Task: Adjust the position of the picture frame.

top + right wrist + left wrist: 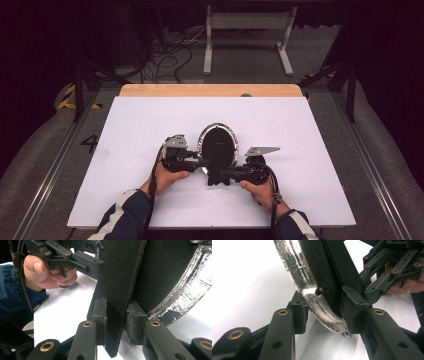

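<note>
Jaws of my right gripper [115, 322] are clamped on a flat black strap [120, 290] that stands on edge and belongs to an oval black mirror [217, 145] with a crinkled silver rim [294, 270]; both pads press its faces, and the strap's lower tip pokes out below them. My left gripper [324, 317] straddles the mirror's lower rim: I see one pad flat against the black back panel, the other just beside the silver edge, and I cannot tell whether that one truly touches. No earlier look is available to me, so I leave it there.

From above, the mirror rests near the middle of the white board [125, 150], between my two hands, the left hand [167, 175] and the right hand [257, 190] low at either side. The grippers cover its lower end, so its foot is hidden. The gripper views cut off the upper rim. A small dark dent [320, 290] in the silver is too blurred to name.
</note>
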Available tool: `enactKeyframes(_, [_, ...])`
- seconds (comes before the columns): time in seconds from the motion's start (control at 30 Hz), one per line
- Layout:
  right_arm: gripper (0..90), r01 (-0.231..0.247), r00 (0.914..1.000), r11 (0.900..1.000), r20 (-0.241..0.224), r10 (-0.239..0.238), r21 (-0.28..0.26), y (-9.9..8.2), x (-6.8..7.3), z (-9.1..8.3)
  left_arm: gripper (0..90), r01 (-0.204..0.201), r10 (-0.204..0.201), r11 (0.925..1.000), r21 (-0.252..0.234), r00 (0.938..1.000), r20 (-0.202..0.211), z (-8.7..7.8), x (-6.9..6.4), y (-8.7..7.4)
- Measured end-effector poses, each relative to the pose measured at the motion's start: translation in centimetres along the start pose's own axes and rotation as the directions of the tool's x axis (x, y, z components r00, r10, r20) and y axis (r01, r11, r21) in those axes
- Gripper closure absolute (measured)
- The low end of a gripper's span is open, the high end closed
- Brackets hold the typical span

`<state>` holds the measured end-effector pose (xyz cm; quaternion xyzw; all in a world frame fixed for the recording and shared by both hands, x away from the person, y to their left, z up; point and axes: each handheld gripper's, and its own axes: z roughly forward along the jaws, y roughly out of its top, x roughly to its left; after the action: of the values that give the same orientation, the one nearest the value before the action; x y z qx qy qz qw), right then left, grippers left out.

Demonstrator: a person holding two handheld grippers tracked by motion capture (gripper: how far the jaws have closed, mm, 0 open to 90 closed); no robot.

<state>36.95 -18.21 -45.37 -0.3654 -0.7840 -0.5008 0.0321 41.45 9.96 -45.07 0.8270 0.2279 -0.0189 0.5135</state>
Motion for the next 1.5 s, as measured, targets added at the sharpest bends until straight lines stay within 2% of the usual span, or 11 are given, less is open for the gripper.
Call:
enactKeyframes(0.17, [72.8, 0.007, 0.9999, 1.0000, 0.014, -0.007, -0.004, 0.1, 0.0, 0.0, 61.3, 0.017, -0.017, 0.9999, -0.001, 0.9997, 0.017, 0.1, 0.1, 0.1])
enactKeyframes(0.3, [72.7, 0.018, 0.9993, 0.9998, 0.032, -0.018, -0.001, 0.1, 0.1, 0.0, 63.1, -0.003, 0.004, 1.0000, -0.004, 0.9999, 0.013, 0.0, 0.0, 0.2])
enactKeyframes(0.47, [74.6, 0.037, 0.9984, 0.9992, 0.044, -0.036, -0.014, 0.3, 0.3, -0.2, 69.4, -0.070, 0.069, 0.9973, -0.023, 0.9968, -0.041, -0.5, -0.7, 0.6])
enactKeyframes(0.6, [74.4, 0.055, 0.9978, 0.9982, 0.037, -0.054, -0.023, 0.5, 0.5, -0.4, 71.7, -0.105, 0.100, 0.9939, -0.035, 0.9890, -0.109, -0.7, -1.2, 0.8])
enactKeyframes(0.67, [74.1, 0.058, 0.9975, 0.9981, 0.040, -0.057, -0.020, 0.7, 0.6, -0.6, 72.0, -0.135, 0.129, 0.9903, -0.034, 0.9809, -0.146, -0.7, -1.4, 0.9])
enactKeyframes(0.83, [73.8, 0.062, 0.9973, 0.9978, 0.040, -0.061, -0.024, 0.7, 0.7, -0.8, 72.2, -0.178, 0.169, 0.9836, -0.028, 0.9665, -0.193, -0.6, -1.9, 1.0])
enactKeyframes(0.97, [73.5, 0.066, 0.9967, 0.9977, 0.047, -0.066, -0.014, 0.8, 0.9, -0.9, 73.0, -0.211, 0.200, 0.9773, -0.015, 0.9453, -0.258, -0.5, -1.9, 1.1])
enactKeyframes(1.1, [73.3, 0.076, 0.9957, 0.9971, 0.054, -0.076, -0.008, 0.7, 1.0, -0.8, 72.7, -0.228, 0.215, 0.9735, -0.015, 0.9357, -0.279, -0.4, -1.9, 1.0])
enactKeyframes(1.17, [73.1, 0.073, 0.9958, 0.9973, 0.056, -0.072, -0.005, 0.7, 1.0, -0.8, 72.6, -0.248, 0.235, 0.9687, -0.005, 0.9235, -0.303, -0.2, -2.1, 1.1])
enactKeyframes(1.4, [72.7, 0.073, 0.9944, 0.9973, 0.077, -0.073, -0.002, 0.6, 1.0, -0.8, 71.8, -0.277, 0.261, 0.9608, -0.001, 0.9061, -0.333, 0.2, -2.2, 1.1])
enactKeyframes(1.5, [72.5, 0.092, 0.9917, 0.9957, 0.090, -0.092, 0.008, 0.6, 1.1, -0.8, 71.3, -0.289, 0.272, 0.9573, 0.003, 0.8978, -0.346, 0.3, -2.2, 1.0])
